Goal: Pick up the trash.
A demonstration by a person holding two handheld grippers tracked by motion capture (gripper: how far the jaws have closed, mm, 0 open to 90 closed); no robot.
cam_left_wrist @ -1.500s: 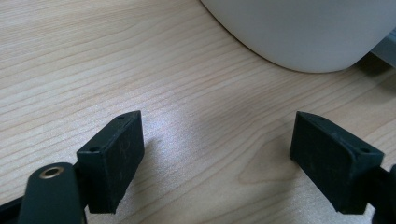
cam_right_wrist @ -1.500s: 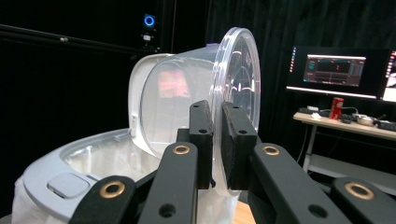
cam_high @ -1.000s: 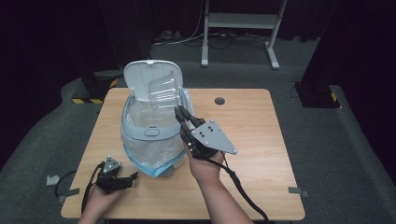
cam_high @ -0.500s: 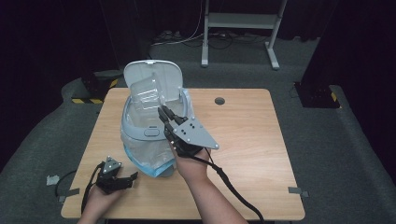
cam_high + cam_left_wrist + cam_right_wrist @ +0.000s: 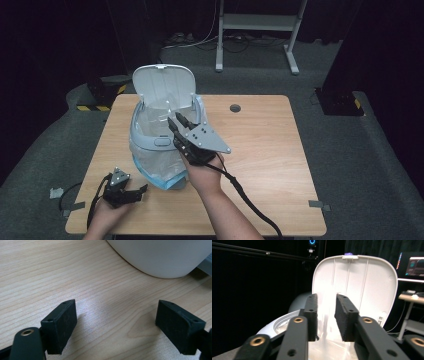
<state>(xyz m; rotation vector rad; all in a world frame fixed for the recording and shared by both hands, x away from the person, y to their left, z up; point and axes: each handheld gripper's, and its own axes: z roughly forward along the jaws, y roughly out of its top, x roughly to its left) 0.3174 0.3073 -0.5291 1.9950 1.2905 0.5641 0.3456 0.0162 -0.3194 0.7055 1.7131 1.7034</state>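
Right gripper (image 5: 176, 121) shifted left over bin (image 5: 155, 141), fingers just opening, empty.

I count one bin (image 5: 165, 135) on the table (image 5: 270, 165), and it has one lid (image 5: 164, 86), standing open at the bin's far side. One clear bag (image 5: 155, 160) lines the bin and hangs down its near side. I hold two grippers: my right gripper (image 5: 179, 123) at the bin's right rim, and my left gripper (image 5: 142, 189) on the table near the bin's front left. Each has two black pads, four in all. One cable (image 5: 240, 192) trails from the right gripper. The table has one round hole (image 5: 235, 108), to the right of the bin. Behind the bin, beyond the table, stands one metal stand (image 5: 255, 22).
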